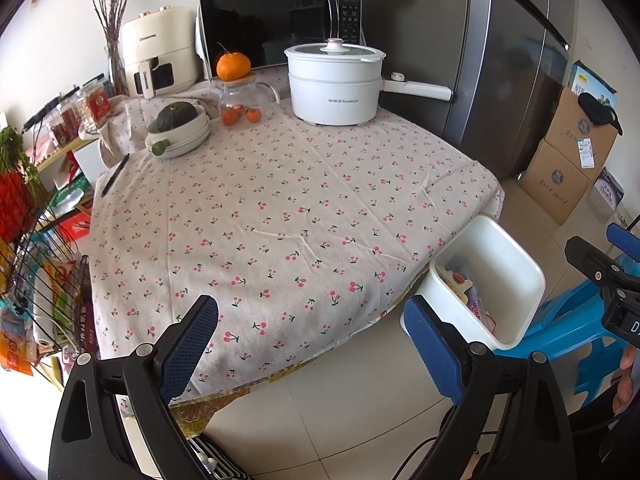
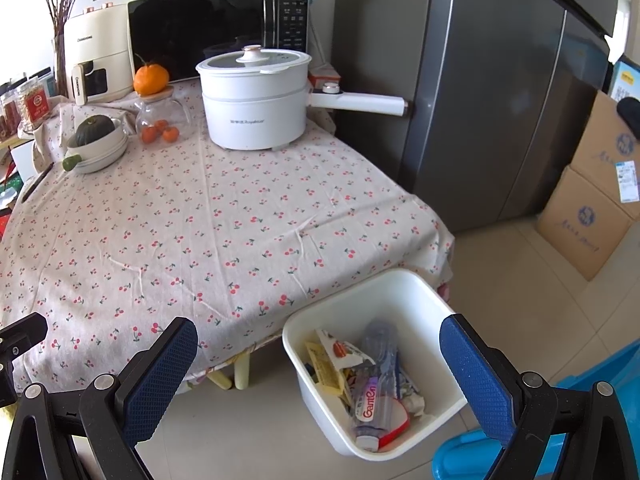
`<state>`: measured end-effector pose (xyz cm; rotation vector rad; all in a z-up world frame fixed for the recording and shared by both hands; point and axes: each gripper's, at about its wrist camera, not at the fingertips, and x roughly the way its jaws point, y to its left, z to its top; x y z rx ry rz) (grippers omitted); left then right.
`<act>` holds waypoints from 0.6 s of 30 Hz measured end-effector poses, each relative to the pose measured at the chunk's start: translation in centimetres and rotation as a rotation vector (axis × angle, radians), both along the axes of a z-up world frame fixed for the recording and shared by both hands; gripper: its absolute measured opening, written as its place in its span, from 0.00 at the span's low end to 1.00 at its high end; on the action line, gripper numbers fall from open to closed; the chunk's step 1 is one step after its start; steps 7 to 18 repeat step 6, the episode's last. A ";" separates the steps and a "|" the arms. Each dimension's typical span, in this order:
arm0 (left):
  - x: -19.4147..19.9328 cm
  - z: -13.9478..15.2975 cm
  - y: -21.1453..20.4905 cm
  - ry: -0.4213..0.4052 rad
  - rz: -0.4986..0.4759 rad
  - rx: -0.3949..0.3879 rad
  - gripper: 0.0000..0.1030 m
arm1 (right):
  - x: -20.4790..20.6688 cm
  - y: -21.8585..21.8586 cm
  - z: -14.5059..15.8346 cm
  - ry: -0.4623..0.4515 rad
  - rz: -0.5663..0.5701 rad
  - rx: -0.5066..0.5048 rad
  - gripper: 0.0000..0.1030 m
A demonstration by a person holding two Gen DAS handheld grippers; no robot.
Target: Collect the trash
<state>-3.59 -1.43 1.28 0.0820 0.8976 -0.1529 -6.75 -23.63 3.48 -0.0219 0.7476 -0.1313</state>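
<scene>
A white bin stands on a blue stool beside the table's near right corner, holding trash: a crushed plastic bottle, yellow and printed wrappers. The same bin shows at the right of the left wrist view. My right gripper hangs open above and in front of the bin, nothing between its blue pads. Open too, my left gripper hovers over the table's near edge, empty. Part of the right gripper shows at the far right of the left wrist view.
The cherry-print tablecloth carries a white electric pot, a glass jar with oranges, a bowl with a squash, an air fryer, a microwave. A fridge and cardboard boxes stand right, a wire rack left.
</scene>
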 end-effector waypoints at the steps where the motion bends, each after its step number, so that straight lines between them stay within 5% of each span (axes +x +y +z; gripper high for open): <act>1: 0.0 0.0 0.0 0.002 -0.002 -0.002 0.93 | 0.0 0.0 0.0 0.000 -0.002 -0.001 0.97; 18: 0.0 0.1 0.2 0.016 -0.013 -0.018 0.93 | 0.0 -0.1 0.0 0.001 -0.012 0.001 0.97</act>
